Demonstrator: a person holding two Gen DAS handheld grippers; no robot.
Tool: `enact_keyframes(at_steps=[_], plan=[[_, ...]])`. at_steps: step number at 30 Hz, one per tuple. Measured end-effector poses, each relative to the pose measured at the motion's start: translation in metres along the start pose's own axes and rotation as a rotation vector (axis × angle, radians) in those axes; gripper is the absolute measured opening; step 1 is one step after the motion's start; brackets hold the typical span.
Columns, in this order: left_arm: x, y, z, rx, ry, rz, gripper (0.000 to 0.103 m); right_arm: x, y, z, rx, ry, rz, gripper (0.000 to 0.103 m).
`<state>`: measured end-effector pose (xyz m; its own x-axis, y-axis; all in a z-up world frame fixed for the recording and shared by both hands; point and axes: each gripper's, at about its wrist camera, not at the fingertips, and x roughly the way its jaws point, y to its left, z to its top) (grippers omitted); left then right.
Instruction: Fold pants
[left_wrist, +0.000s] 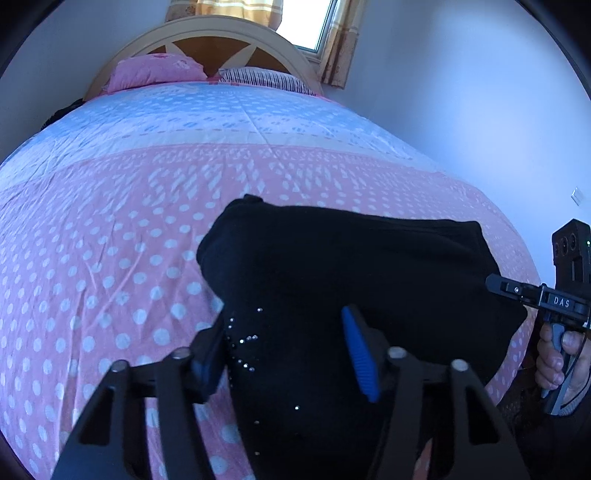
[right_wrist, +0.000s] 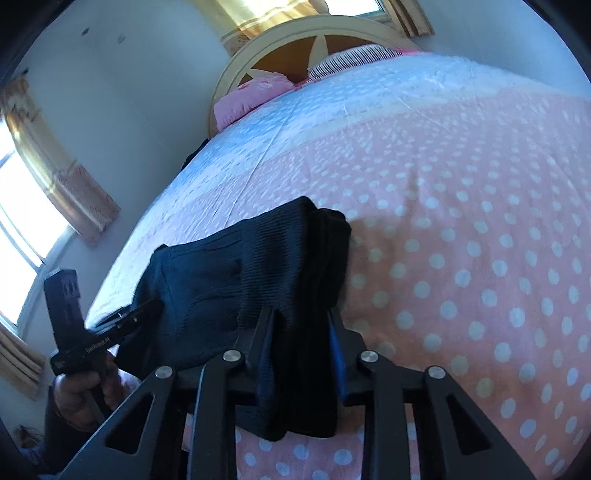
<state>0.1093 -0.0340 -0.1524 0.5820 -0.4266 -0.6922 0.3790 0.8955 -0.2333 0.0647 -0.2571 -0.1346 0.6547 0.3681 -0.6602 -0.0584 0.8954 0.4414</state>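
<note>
A pair of black pants (left_wrist: 351, 266), folded into a thick bundle, is laid on the pink polka-dot bedspread (left_wrist: 110, 266) near the foot of the bed. Small rhinestones are scattered over the fabric on the near side, as seen in the left wrist view. At the far end of the bed, a pink pillow (left_wrist: 155, 70) and a striped pillow (left_wrist: 266, 79) are rested against the arched headboard (left_wrist: 207, 31).

The left gripper (left_wrist: 288, 354) is held low over the near edge of the pants, with its jaws spread wide and the cloth lying between the blue pads (left_wrist: 360, 354); it cannot be told whether the fabric is pinched. The right gripper (right_wrist: 301, 347) is closed narrowly on a fold of the pants (right_wrist: 258, 266), the cloth being bunched between its fingers and draped downward. The right hand (left_wrist: 561, 354) is wrapped around its handle, and the left hand (right_wrist: 81, 391) is seen gripping the other tool's handle.
</note>
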Motion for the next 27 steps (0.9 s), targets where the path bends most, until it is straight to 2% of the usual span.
enact_keyframes(at_steps=[6, 9, 15, 19, 27], plan=[[-0.010, -0.002, 0.000, 0.007, -0.020, -0.002, 0.031, -0.006, 0.014, -0.001, -0.059, -0.031, -0.047, 0.025], [-0.016, -0.002, -0.001, 0.004, -0.032, -0.003, 0.025, -0.011, 0.019, -0.002, -0.084, -0.044, -0.066, 0.025], [-0.027, -0.002, 0.004, 0.011, -0.060, -0.005, 0.020, -0.022, 0.031, 0.003, -0.113, -0.069, -0.069, 0.024], [-0.040, -0.003, 0.010, 0.020, -0.082, -0.019, 0.019, -0.024, 0.038, 0.010, -0.128, -0.072, -0.054, 0.024], [-0.064, 0.007, 0.021, 0.031, -0.118, 0.008, 0.018, -0.014, 0.064, 0.026, -0.179, -0.063, -0.022, 0.024]])
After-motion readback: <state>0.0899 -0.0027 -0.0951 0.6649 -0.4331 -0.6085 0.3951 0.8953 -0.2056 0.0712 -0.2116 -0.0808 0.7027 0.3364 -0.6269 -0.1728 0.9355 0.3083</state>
